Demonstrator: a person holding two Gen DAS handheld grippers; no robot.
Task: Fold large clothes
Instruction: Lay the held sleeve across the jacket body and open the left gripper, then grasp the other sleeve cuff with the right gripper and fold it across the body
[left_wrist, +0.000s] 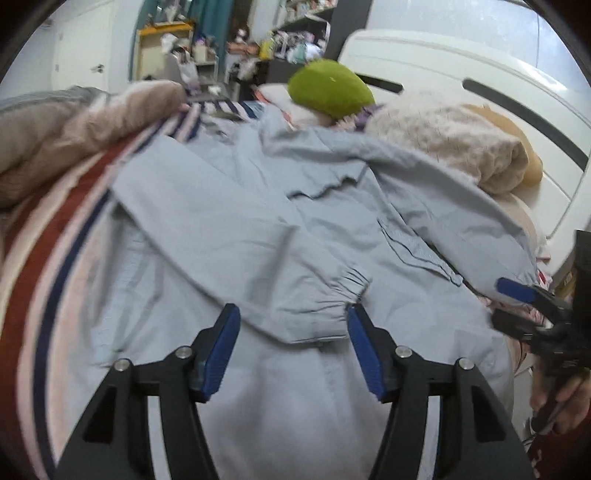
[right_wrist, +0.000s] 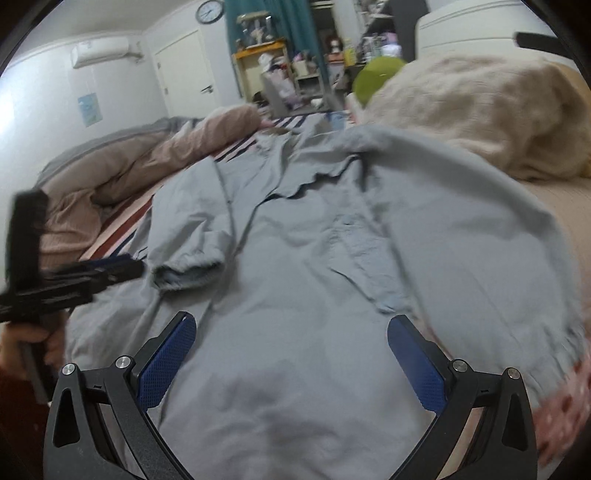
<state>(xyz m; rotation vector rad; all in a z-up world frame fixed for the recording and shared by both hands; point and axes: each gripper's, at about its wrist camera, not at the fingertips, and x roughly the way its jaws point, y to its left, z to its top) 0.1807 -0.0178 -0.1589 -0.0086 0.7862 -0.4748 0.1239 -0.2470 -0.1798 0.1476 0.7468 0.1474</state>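
Observation:
A large light blue shirt (left_wrist: 258, 206) lies spread on the bed, collar far, hem near; it also shows in the right wrist view (right_wrist: 303, 258). Its left sleeve is folded across the body, with the gathered cuff (left_wrist: 332, 295) just beyond my left gripper (left_wrist: 293, 325), which is open and empty above the cloth. The right sleeve (right_wrist: 480, 236) drapes out to the right. My right gripper (right_wrist: 291, 336) is open and empty over the shirt's lower body. Each gripper shows at the edge of the other's view: the right one (left_wrist: 517, 295), the left one (right_wrist: 110, 269).
A striped bedsheet (left_wrist: 48, 258) lies under the shirt. A pink-beige duvet (left_wrist: 74, 125) is bunched at the left. A cream knitted blanket (left_wrist: 454, 144) and a green cushion (left_wrist: 328, 88) lie at the far right. Cluttered shelves stand beyond the bed.

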